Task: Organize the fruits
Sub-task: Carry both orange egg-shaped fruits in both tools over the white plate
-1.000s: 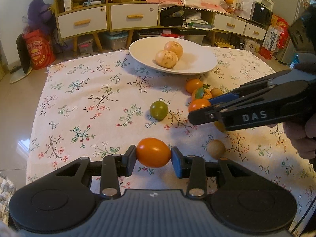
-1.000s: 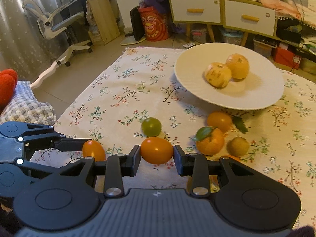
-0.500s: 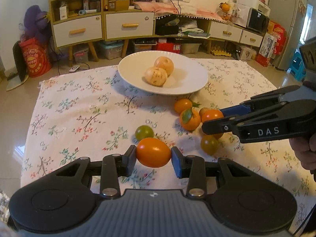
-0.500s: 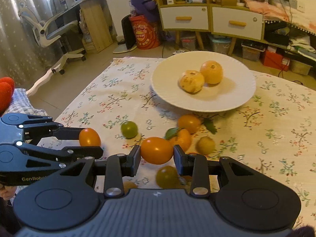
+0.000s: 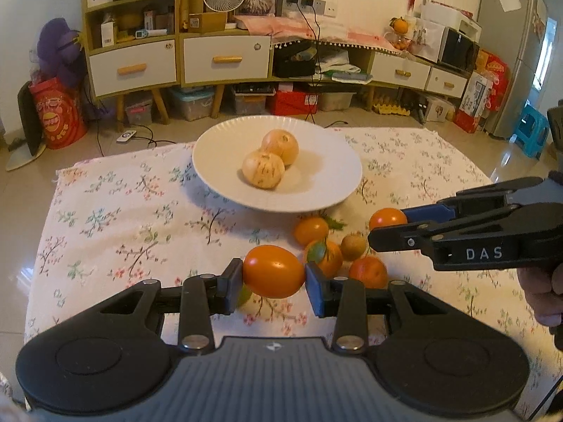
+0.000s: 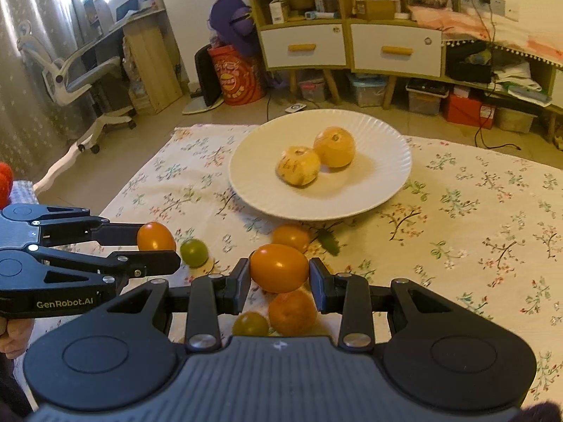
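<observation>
The floral-clothed surface (image 5: 116, 211) now sits lower and further off in both wrist views than a second ago, and the white plate (image 5: 327, 161), at twelve o'clock from each gripper, has drawn nearer the middle of the frame — both hands have lifted and swung toward it together. On the plate the two pale yellow-brown fruits (image 6: 316, 158) lie touching each other, unmoved. Below its near rim, at about one o'clock from the left gripper, the loose cluster on the cloth is as it was: a leafy mandarin (image 5: 323, 256), small orange fruits and a brownish one (image 5: 353, 246); a green one (image 6: 193, 252) lies apart at ten o'clock in the right wrist view. The left gripper (image 5: 273, 279) has its fingers clamped on an orange oval tomato (image 5: 273, 271), clear of the cloth; the right gripper (image 6: 279, 277) holds its own orange tomato (image 6: 279, 267) the same way. I judge both pickups done and the carry to the plate under way — what remains is to set the two down without knocking the fruits already there.
</observation>
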